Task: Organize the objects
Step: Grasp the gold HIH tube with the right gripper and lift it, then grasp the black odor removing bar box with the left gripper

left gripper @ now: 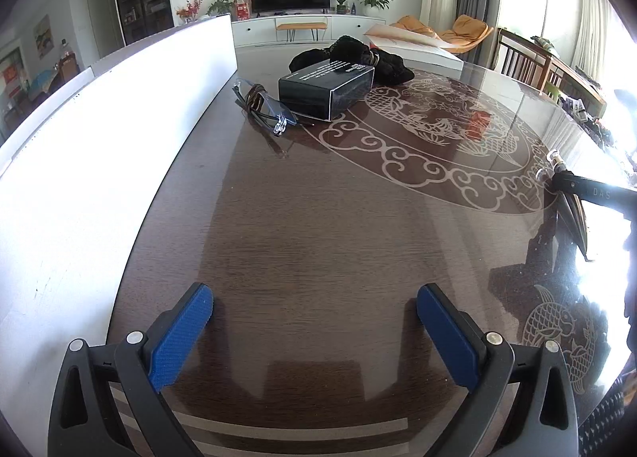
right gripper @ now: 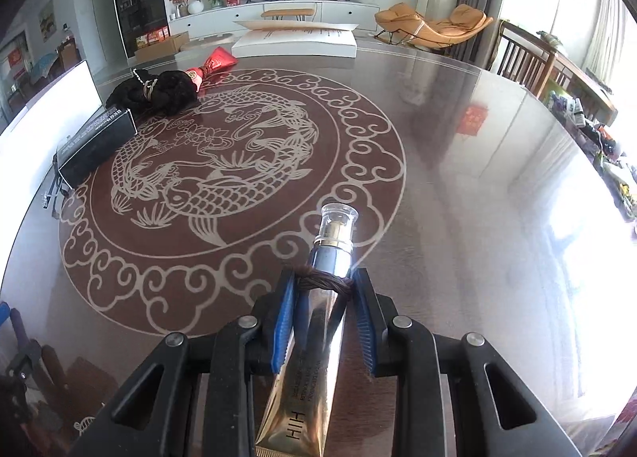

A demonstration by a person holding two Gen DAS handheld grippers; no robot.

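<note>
the right gripper [right gripper: 324, 290] was closed on a gold cosmetic tube [right gripper: 306, 369], its blue pads pressing the tube's sides just behind the silver neck, so the clear cap [right gripper: 338, 216] stuck out ahead over the table [right gripper: 477, 178] and the flat crimped tail ran back between the jaws. a brown hair tie [right gripper: 324, 282] was looped round the tube right at the fingertips; i could not tell whether the pads pinched it too or it merely rode on the tube. the grip near the neck probably kept the soft body from buckling and let the tube be carried lengthwise.

the left gripper [left gripper: 314, 321] hung over the table's near edge with its jaws wide apart and nothing between them, likely kept free for the next pick.

the tube was off the table, above the near rim of the round fish pattern [right gripper: 223, 162], right of the table's middle. along the left edge, against a white board [left gripper: 99, 158], lay the things seemingly gathered already: a black box [left gripper: 326, 88], a clear packet with a dark cord [left gripper: 264, 106] touching its near side, and a black bundle of cloth [left gripper: 358, 57] just behind it. a red pouch [right gripper: 213, 61] lay beyond the bundle. my guess was that the tube belonged with that group.
</note>
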